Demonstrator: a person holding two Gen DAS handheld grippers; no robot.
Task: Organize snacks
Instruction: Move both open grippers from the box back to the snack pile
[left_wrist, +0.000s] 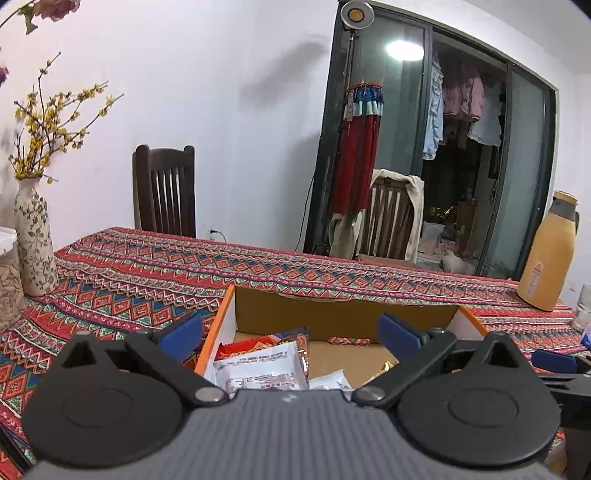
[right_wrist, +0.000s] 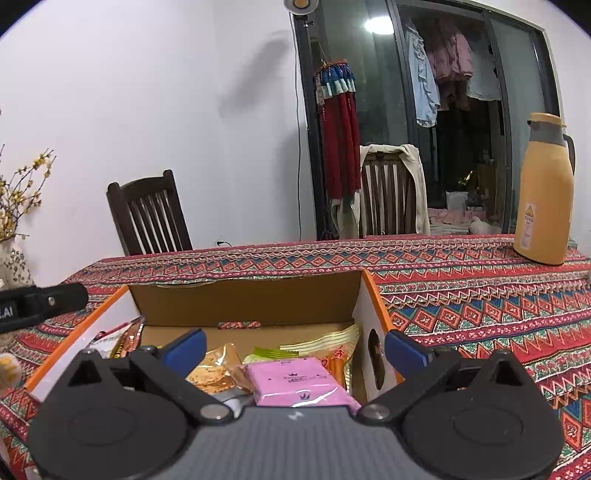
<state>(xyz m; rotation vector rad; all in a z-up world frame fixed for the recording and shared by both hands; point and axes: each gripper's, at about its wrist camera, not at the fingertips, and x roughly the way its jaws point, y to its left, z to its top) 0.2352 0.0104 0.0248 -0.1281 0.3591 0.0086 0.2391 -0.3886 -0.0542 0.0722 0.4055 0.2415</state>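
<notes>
Closest in, the right hand-held gripper (right_wrist: 295, 345) stands released, its blue pads spread as wide as they go with nothing pressed between them; the left pad hangs over the inside of the cardboard box (right_wrist: 243, 301) and the right pad sits outside the box's right wall. Directly below and just ahead of that gap lies the pink packet (right_wrist: 297, 382), flat on top of the other snacks at the right end of the box, its long axis running away from the camera and a little to the right, roughly in line with the way the gripper points. So the packet is the snack this hand is nearest to, and a straight drop forward would straddle it across its narrow width. Beside it to the left rests an orange-brown crinkled packet (right_wrist: 219, 371), and behind it a yellow-striped bag (right_wrist: 332, 341) leans on the right wall. The left hand-held gripper (left_wrist: 291, 332) is likewise released and empty, hovering at the box's left end over a white printed packet (left_wrist: 262, 369) with red wrappers (left_wrist: 258, 343) behind it. Further in, the middle of the box floor is bare cardboard. The box sits on the patterned desk (right_wrist: 480, 295), with a yellow flask (right_wrist: 546, 199) far right.
</notes>
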